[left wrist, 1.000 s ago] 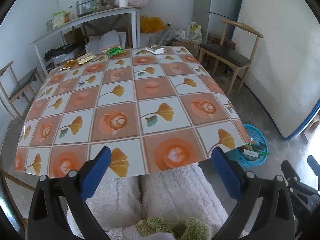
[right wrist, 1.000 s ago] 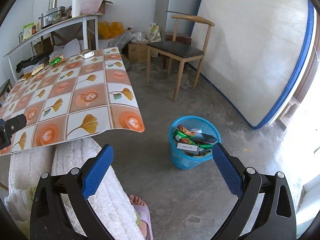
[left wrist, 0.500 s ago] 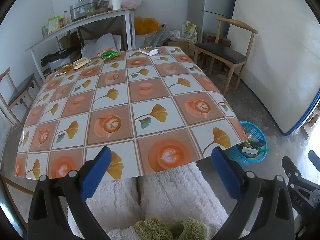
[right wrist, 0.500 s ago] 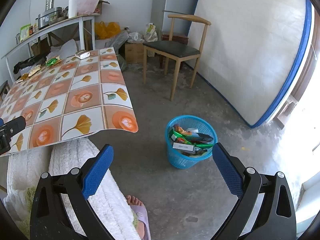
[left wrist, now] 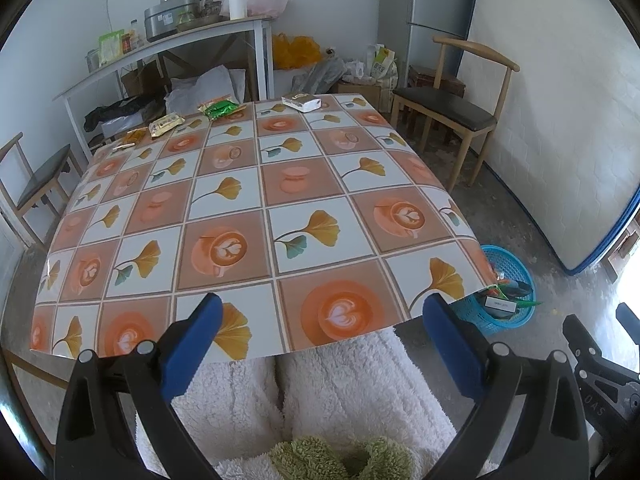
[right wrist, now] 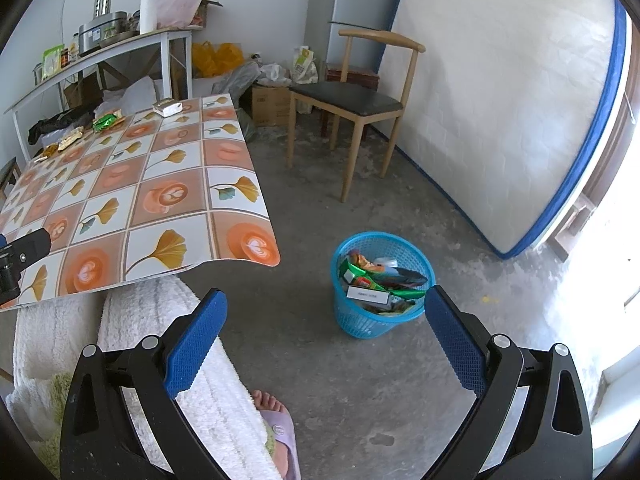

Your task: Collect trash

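Observation:
Trash lies along the far edge of the patterned table [left wrist: 296,184]: a white packet [left wrist: 301,102], a green wrapper [left wrist: 219,110], a gold wrapper [left wrist: 165,124] and small orange wrappers [left wrist: 134,136]. The same white packet [right wrist: 168,107] and green wrapper [right wrist: 105,122] show in the right wrist view. A blue basket [right wrist: 380,284] full of wrappers stands on the floor right of the table; it also shows in the left wrist view [left wrist: 506,292]. My left gripper [left wrist: 320,340] is open and empty above the near table edge. My right gripper [right wrist: 326,336] is open and empty, above the floor near the basket.
A wooden chair [right wrist: 356,96] stands beyond the basket, a mattress [right wrist: 500,100] leans on the right wall. A shelf table [left wrist: 160,44] with pots stands behind. Another chair [left wrist: 28,176] is at the left. The person's white-clad legs [left wrist: 320,392] and sandalled foot [right wrist: 276,428] are below.
Both grippers have drawn back and risen slightly; the table and the basket look a little farther away. Both grippers stay open and empty.

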### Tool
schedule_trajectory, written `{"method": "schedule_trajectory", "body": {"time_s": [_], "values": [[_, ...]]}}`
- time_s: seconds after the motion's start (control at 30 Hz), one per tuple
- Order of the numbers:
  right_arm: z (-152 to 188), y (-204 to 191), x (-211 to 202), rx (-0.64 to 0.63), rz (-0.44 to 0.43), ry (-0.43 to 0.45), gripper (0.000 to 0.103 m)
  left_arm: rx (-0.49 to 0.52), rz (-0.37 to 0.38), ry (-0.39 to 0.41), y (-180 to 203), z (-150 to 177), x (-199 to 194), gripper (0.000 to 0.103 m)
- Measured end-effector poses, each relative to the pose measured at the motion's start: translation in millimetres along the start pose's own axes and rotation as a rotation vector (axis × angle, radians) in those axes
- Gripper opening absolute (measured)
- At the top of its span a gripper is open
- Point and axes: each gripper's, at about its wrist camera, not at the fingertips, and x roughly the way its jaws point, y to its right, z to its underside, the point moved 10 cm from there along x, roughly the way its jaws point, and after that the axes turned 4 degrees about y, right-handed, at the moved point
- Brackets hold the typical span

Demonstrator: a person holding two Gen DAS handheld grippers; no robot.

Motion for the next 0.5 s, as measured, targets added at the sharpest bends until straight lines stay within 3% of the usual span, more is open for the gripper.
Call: {"method": "schedule_trajectory", "body": {"time_s": [0.5], "values": [[-2.2,-1.1,0.2,-0.008,-0.002,0.004,0.095,-0.009,-0.001,0.001,-2.9,0.6,-0.6,0.098]]}}
